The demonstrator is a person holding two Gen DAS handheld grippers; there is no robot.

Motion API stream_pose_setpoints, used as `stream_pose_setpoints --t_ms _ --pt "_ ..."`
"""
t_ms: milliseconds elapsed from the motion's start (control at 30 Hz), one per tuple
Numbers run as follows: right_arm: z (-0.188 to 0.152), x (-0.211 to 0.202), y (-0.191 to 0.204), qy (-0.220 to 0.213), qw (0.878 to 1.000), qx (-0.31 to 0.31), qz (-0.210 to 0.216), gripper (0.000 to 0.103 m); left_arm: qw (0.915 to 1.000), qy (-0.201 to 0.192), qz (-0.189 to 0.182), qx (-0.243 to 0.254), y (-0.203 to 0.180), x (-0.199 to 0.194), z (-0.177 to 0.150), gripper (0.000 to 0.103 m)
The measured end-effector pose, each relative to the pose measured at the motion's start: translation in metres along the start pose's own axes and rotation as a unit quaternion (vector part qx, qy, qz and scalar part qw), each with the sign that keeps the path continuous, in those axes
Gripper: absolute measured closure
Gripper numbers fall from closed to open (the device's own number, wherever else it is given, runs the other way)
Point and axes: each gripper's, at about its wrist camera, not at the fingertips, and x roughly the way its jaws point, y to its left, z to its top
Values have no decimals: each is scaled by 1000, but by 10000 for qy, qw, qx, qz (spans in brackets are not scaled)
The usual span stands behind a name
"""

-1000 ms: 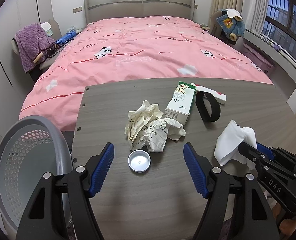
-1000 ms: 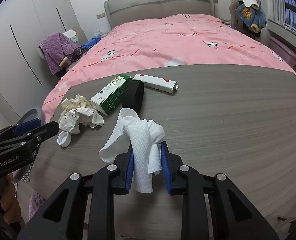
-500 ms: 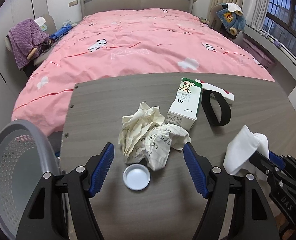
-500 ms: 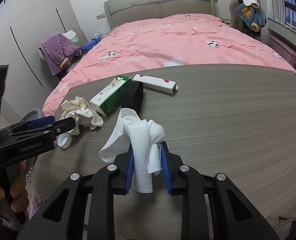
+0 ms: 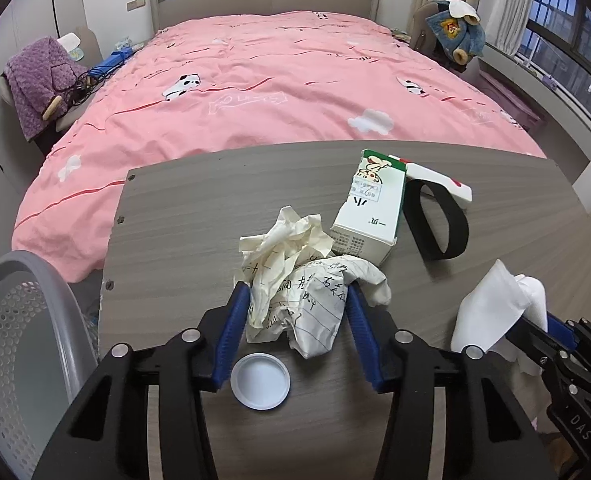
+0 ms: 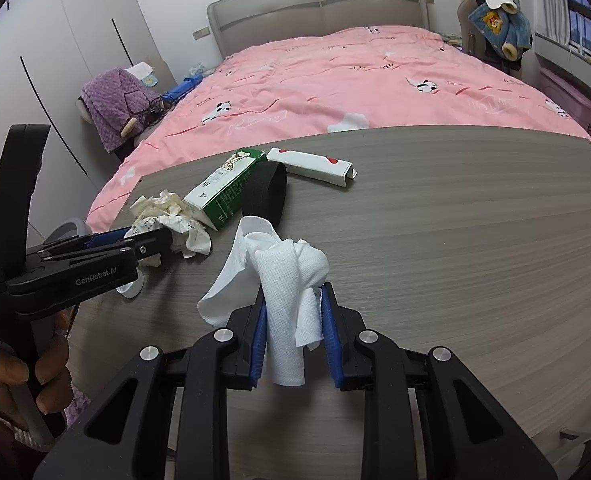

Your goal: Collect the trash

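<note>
A ball of crumpled written paper [image 5: 295, 292] lies on the grey wooden table [image 5: 175, 208]. My left gripper [image 5: 296, 295] is closing around it, and both blue pads touch its sides. A white round cap [image 5: 260, 381] rests on the table just beneath that gripper. In the right wrist view the left gripper [image 6: 151, 242] reaches in from the left onto the same paper [image 6: 167, 220]. My right gripper [image 6: 292, 294] is shut on a white tissue [image 6: 283, 276], held slightly above the table. The tissue [image 5: 495, 304] also shows at the right of the left wrist view.
A green and white milk carton [image 5: 369, 208] lies behind the paper, with a black band [image 5: 435, 220] and a white box with red marks [image 5: 439, 184] beside it. A grey perforated basket [image 5: 15, 340] stands left of the table. A pink bed [image 5: 275, 92] lies beyond.
My left gripper moved forward over the cap to the crumpled paper and its jaws narrowed from wide open onto it. The right gripper and tissue stayed still.
</note>
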Motion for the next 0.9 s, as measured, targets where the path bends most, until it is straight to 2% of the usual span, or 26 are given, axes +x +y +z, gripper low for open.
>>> stream_pose_setpoints --t_ms 500,900 --pt "1 -13 9 -133 9999 -41 -15 78 9988 -424 149 -190 15 -41 1 57" --pt "1 -33 32 -319 9992 -240 61 78 9966 -713 205 -351 35 -90 -21 57"
